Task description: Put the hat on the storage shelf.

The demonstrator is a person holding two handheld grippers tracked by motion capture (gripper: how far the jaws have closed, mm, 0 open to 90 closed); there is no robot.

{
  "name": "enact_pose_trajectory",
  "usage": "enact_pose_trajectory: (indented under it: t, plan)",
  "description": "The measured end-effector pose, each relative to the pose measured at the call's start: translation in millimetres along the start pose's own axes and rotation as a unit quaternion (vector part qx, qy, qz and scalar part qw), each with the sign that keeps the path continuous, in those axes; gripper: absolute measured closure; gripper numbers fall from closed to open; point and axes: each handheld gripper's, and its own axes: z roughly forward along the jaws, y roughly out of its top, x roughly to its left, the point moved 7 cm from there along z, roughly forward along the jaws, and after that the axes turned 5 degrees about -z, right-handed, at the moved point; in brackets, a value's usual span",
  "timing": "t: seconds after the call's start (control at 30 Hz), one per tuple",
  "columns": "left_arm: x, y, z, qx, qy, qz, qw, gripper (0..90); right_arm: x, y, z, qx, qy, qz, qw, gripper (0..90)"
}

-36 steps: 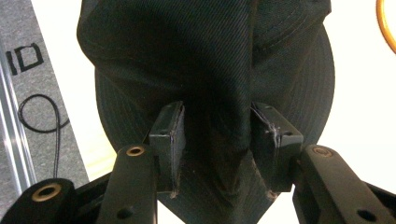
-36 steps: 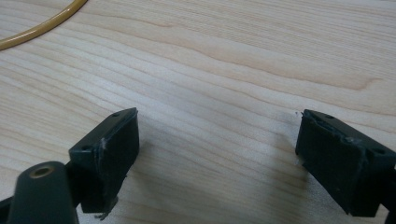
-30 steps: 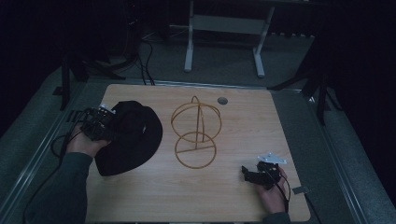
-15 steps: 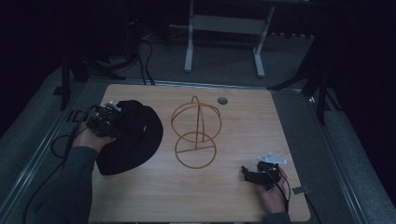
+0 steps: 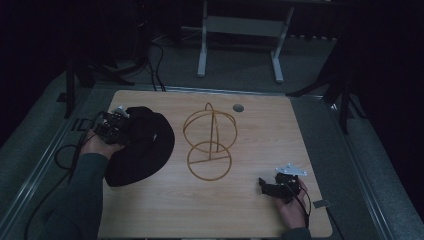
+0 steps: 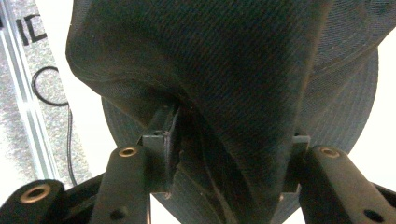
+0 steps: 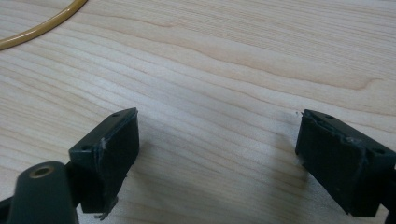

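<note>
The left gripper (image 5: 116,127) pinches a fold of the black hat (image 5: 142,150) near the table's (image 5: 260,125) left edge, probably to lift it toward the wire stand (image 5: 209,142) at the table's middle, which looks shaped to carry it. The right gripper (image 5: 272,186) rests spread and empty near the front right corner, likely waiting clear.

black hat (image 6: 201,70), fabric pinched by hand-held gripper (image 6: 224,182)
</note>
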Motion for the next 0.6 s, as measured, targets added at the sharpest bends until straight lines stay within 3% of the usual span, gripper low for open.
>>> enact_pose_trajectory:
  t: [0.23,0.43,0.6]
  plan:
    - [-0.3,1.5,5.8,0.028,0.01,0.011,0.9995,69.8,0.0,0.0,0.0,0.0,0.0,0.0,1.0,13.3]
    - [-5.4,4.8,8.3,0.053,0.009,0.042,0.9977,83.6,0.0,0.0,0.0,0.0,0.0,0.0,1.0,13.3]
    - [-6.2,7.1,4.4,0.053,0.004,0.05,0.9973,86.8,0.0,0.0,0.0,0.0,0.0,0.0,1.0,13.3]
